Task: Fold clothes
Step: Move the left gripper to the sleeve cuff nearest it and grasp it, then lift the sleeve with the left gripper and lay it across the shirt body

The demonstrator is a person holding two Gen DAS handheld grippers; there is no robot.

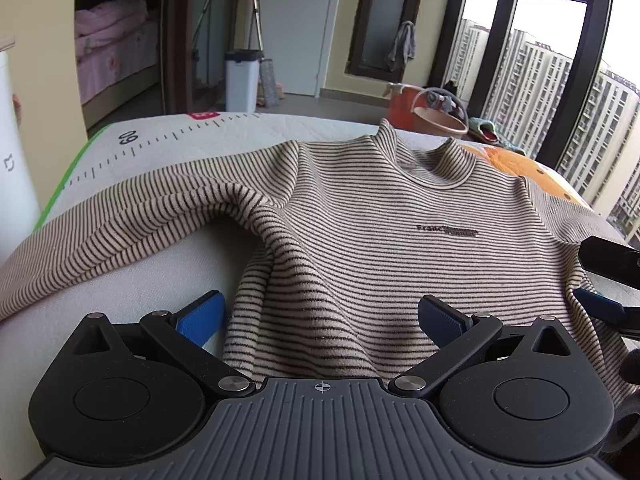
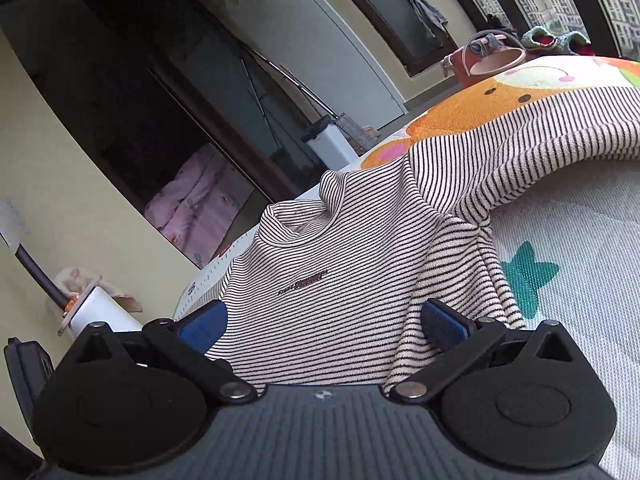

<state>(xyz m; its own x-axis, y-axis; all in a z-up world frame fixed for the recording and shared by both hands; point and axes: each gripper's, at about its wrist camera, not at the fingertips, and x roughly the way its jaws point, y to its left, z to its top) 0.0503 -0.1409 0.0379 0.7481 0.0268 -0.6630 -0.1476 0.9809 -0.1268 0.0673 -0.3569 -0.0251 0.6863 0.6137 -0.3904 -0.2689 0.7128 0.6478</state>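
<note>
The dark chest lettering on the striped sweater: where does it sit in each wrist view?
Left wrist: chest lettering sits right of centre on the striped sweater, below the collar.
Right wrist: chest lettering sits near centre, tilted, above the gap between the open jaws.
Shared landmark: the sweater's collar, just above the lettering in both views.

Beige sweater (image 1: pixel 360 216) with dark stripes, blue pads (image 1: pixel 200 316)

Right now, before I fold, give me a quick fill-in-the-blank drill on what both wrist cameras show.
1. The sweater has a ____ pattern.
2. Both the left gripper and the right gripper are ____.
3. The sweater lies front side ____, its chest lettering showing.
4. Its sleeves are spread ____ from the body.

Missing: striped; open; up; outward
</note>
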